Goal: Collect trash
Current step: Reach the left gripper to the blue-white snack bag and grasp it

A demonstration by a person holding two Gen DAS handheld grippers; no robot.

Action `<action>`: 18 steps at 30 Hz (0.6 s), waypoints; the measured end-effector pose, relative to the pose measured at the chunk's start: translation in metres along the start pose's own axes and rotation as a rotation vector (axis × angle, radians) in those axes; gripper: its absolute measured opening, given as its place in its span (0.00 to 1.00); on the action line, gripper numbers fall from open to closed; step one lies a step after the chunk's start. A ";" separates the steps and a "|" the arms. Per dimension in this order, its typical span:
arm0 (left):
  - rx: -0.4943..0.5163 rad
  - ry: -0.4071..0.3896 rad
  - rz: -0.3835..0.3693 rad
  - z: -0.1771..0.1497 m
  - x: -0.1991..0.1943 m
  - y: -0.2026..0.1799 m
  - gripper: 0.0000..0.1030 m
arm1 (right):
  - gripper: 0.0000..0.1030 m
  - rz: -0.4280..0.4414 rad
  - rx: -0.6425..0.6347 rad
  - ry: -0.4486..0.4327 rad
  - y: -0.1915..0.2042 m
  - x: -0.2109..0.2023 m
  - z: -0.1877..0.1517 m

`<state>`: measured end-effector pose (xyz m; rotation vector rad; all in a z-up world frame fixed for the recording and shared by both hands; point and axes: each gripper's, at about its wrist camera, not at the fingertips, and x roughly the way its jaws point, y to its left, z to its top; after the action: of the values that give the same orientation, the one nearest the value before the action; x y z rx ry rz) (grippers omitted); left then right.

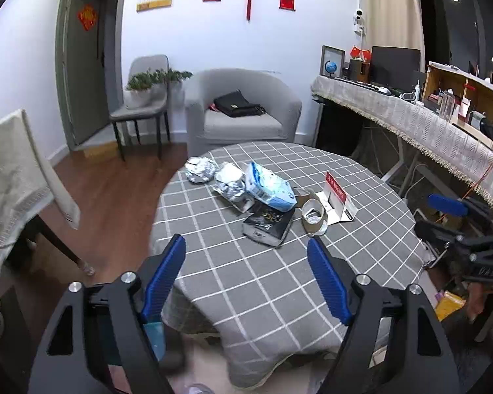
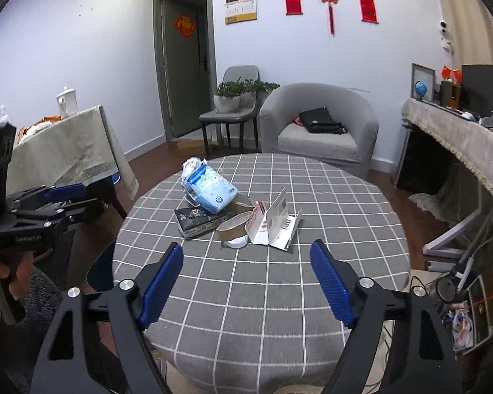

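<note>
Grey checked cloth covers the round table (image 2: 279,295); all trash sits on its far half, nothing collected yet as far as I can see. No bin or bag in either view, so drop point unknown.

Pile, largest first:
- blue-white plastic pack (image 1: 269,187), leaning on top of the others
- black carton (image 1: 268,225), flat, partly under the blue pack
- opened white-red card box (image 1: 337,202), standing, right of the pile
- two crumpled foil wrappers (image 1: 231,182), far-left end, the nearer one touching the blue pack
- cardboard tape core (image 1: 314,216), between the carton and the card box; a second core seems to sit behind it, mostly hidden, not sure

Left tongs (image 1: 246,252): spread wide, nothing between the pads, touching nothing, hovering over the near table edge and aimed at the carton. Right tongs (image 2: 246,259): also wide apart and empty, over the near half, pointing at the tape core and card box. Both well short of the pile.

Judgement: task at the start, every item left. Nearest picks look like the carton for left, the tape core for right.
</note>
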<state>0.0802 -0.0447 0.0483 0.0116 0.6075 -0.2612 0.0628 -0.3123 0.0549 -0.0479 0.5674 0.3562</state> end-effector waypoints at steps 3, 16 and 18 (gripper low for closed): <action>-0.020 0.028 -0.024 0.005 0.018 -0.001 0.65 | 0.73 0.008 -0.024 0.024 -0.001 0.015 0.004; -0.189 0.112 -0.154 0.032 0.093 0.000 0.46 | 0.66 0.022 -0.091 0.109 -0.015 0.071 0.018; -0.222 0.127 -0.155 0.035 0.106 0.002 0.46 | 0.66 0.026 -0.095 0.121 -0.018 0.078 0.019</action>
<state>0.1837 -0.0715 0.0173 -0.2349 0.7626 -0.3443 0.1397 -0.3021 0.0284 -0.1542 0.6706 0.4073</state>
